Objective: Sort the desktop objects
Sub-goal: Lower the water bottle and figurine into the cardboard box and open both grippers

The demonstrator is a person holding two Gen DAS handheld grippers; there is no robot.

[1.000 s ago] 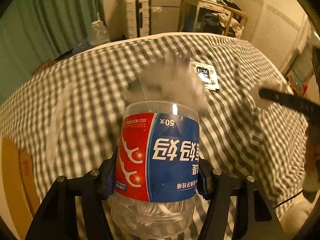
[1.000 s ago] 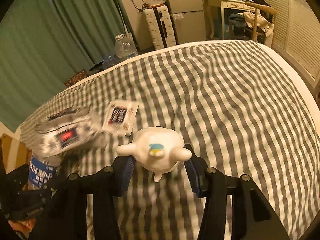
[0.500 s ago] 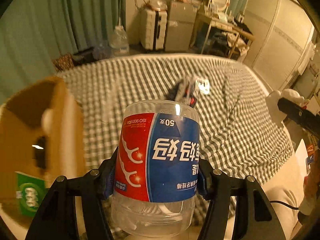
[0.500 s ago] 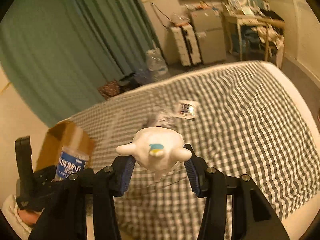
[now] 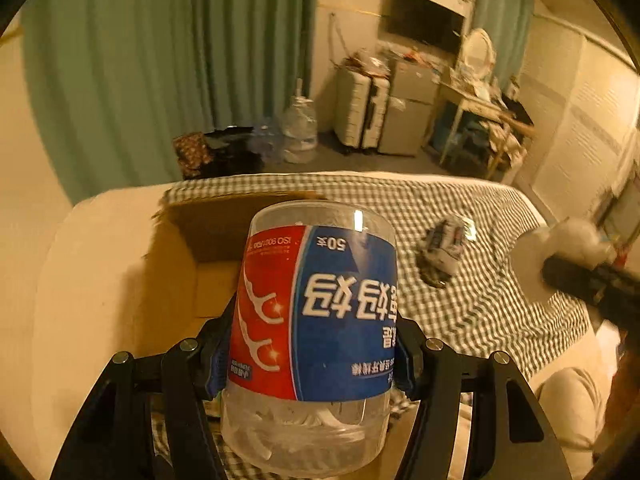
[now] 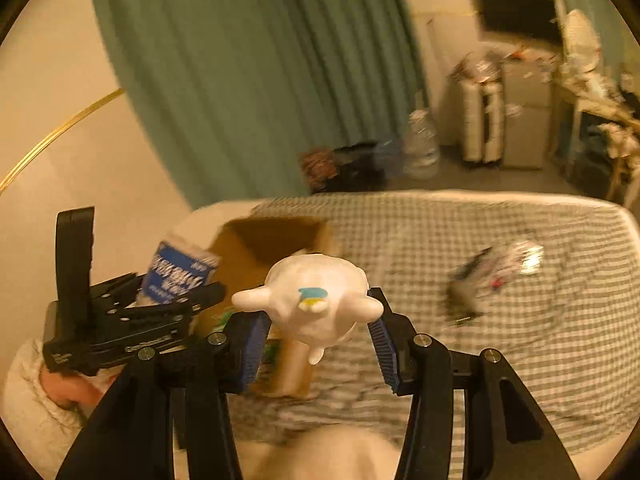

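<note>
My left gripper (image 5: 314,354) is shut on a clear plastic jar of floss picks (image 5: 316,320) with a red and blue label, held upside down above an open cardboard box (image 5: 208,248). The same jar (image 6: 176,276) and the left gripper (image 6: 172,304) show at the left of the right wrist view. My right gripper (image 6: 318,326) is shut on a white round toy figure (image 6: 316,300) with a small blue and yellow mark, held in the air over the near edge of the box (image 6: 276,240). That toy (image 5: 560,248) appears at the right edge of the left wrist view.
A small pile of shiny packets (image 5: 444,248) lies on the grey checked cloth (image 5: 500,300) to the right of the box. A green item (image 6: 272,350) sits inside the box. Beyond the bed are a green curtain (image 5: 160,60), a water jug (image 5: 300,132) and suitcases (image 5: 362,112).
Both grippers have risen and swung left, away from the packets toward the cardboard box, which has come into view. Each keeps its grip on its object.
</note>
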